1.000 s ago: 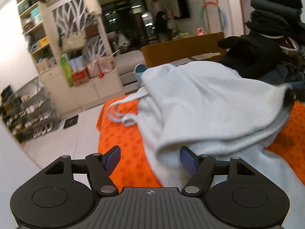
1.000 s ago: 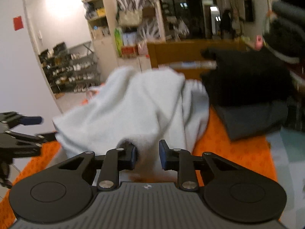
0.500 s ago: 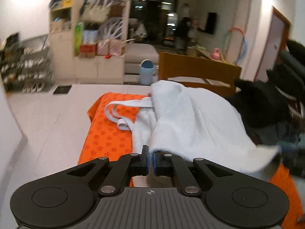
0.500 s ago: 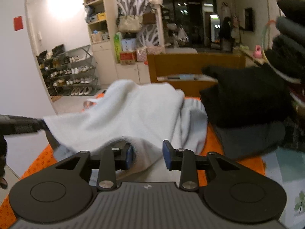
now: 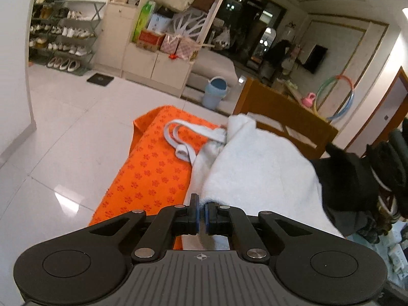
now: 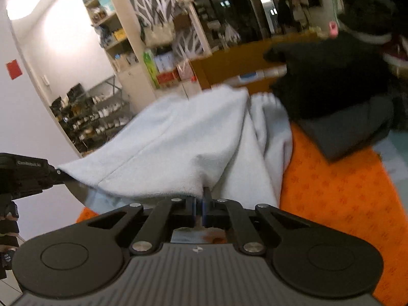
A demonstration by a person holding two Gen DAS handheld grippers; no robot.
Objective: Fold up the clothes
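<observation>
A white garment (image 5: 255, 168) with shoulder straps lies bunched on the orange flower-print cloth (image 5: 150, 176). My left gripper (image 5: 201, 215) is shut on its near hem. In the right wrist view the same white garment (image 6: 178, 140) is lifted and stretched. My right gripper (image 6: 199, 207) is shut on its edge. The left gripper (image 6: 28, 176) shows at the left edge of that view, holding the other end of the hem.
A pile of black and dark grey clothes (image 5: 357, 178) sits at the right on the orange cloth; it also shows in the right wrist view (image 6: 331, 97). A wooden headboard (image 5: 278, 112) stands behind. White tiled floor (image 5: 63, 127), a shoe rack and shelves lie beyond.
Both grippers closed on the white garment's hem, the left one first and then the right. They lifted it and pulled the edge taut between them.
</observation>
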